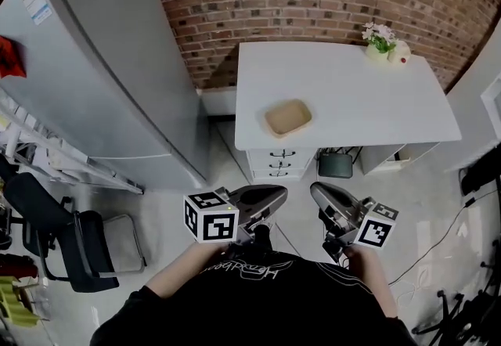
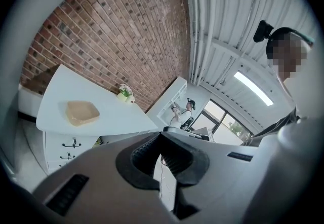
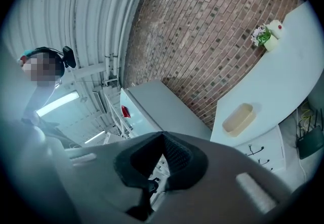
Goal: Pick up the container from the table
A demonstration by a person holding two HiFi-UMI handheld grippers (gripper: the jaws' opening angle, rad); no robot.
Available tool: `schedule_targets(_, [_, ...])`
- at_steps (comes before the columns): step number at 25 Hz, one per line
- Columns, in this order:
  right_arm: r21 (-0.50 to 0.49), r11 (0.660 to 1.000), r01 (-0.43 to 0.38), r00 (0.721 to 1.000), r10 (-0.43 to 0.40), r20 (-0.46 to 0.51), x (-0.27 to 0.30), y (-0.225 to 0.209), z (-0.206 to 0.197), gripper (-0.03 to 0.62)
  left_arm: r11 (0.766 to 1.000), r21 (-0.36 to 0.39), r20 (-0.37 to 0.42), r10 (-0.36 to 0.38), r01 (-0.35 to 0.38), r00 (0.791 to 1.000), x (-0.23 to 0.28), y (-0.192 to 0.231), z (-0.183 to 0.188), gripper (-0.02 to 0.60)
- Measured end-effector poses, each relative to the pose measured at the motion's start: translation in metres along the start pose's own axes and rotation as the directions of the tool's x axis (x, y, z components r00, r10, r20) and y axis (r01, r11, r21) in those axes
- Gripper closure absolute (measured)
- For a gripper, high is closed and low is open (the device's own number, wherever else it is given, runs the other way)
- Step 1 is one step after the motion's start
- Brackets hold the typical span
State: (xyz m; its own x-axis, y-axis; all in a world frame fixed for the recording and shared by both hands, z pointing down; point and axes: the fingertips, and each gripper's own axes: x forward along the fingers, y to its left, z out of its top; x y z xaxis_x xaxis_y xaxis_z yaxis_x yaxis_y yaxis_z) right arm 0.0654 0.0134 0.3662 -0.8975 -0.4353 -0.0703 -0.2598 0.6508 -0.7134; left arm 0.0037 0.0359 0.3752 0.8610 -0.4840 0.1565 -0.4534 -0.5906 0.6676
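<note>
Both grippers sit close to the body, well short of the worktop (image 1: 368, 102). Left gripper (image 1: 275, 196) fingers are together with nothing between them, and the right gripper (image 1: 317, 192) is the same.

Container (image 1: 288, 117) is a shallow tan dish, apparently empty, lying flat near the worktop's front edge toward the front-left corner, with bare worktop all around it. Flower pot (image 1: 380, 43) stands at the far right corner, well apart. Drawers (image 1: 280, 164) sit under the front edge, and the fridge (image 1: 117, 63) is off to the left.

Likely risks:
- Fingers arrive at the dish not yet opened and shove it along the worktop, maybe off the front edge, since it lies close to it.
- Low sloped rim gives little to pinch, so a one-sided grasp could tip the dish or let it slip.
- A shallow approach angle could knock the worktop's front edge first.
- Floor cable (image 1: 438, 250) at the right is a snag risk on the walk in.
</note>
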Motion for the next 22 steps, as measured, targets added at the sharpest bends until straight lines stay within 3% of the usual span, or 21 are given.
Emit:
schedule_targets(5, [0.037, 0.998, 0.054, 0.999, -0.054, -0.003, 0.031, -0.047, 0.023, 0.591, 1.000, -0.016, -0.032, 0.011, -0.011, 0.999, 0.019, 0.052, 0.032, 0.578])
schedule_targets(9, [0.080, 0.992, 0.094, 0.996, -0.094, 0.003, 0.052, -0.084, 0.038, 0.591, 0.996, -0.083, -0.044, 0.011, -0.015, 0.999, 0.034, 0.096, 0.053, 0.578])
schedule_targets(16, [0.079, 0.972, 0.220, 0.975, -0.219, -0.029, 0.075, -0.145, 0.052, 0.591, 0.990, -0.128, -0.114, 0.049, -0.064, 0.992, 0.059, 0.157, 0.073, 0.578])
schedule_targets(22, [0.099, 0.955, 0.280, 0.960, -0.278, -0.039, 0.089, -0.181, 0.058, 0.589, 0.980, -0.163, -0.169, 0.083, -0.111, 0.982, 0.067, 0.205, 0.080, 0.577])
